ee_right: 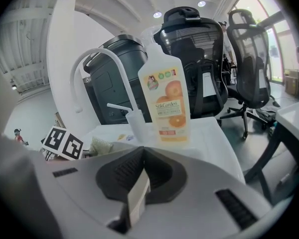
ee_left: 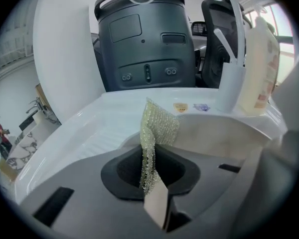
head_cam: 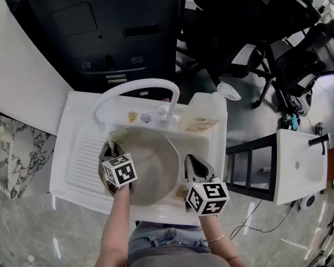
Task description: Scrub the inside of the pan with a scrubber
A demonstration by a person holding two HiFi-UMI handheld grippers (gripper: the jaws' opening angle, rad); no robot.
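Note:
A beige pan [head_cam: 153, 166] sits in the white sink [head_cam: 78, 113]. My left gripper [head_cam: 114, 149] is at the pan's left rim, shut on a pale green mesh scrubber [head_cam: 117, 138]. In the left gripper view the scrubber [ee_left: 157, 128] stands up from the closed jaws [ee_left: 149, 183], with the pan's rim [ee_left: 224, 133] just beyond. My right gripper [head_cam: 192, 166] hovers at the pan's right side over the sink edge. Its jaws [ee_right: 139, 188] are shut and nothing shows between them. The right gripper view catches the scrubber [ee_right: 102, 146] at the left.
A white curved faucet [head_cam: 136, 90] arches over the sink's back. An orange-label detergent bottle [head_cam: 203, 115] [ee_right: 167, 101] stands at the back right corner. A black machine [head_cam: 111, 26] and office chairs [head_cam: 300, 60] are behind. A ribbed drainboard [head_cam: 80, 149] lies left of the pan.

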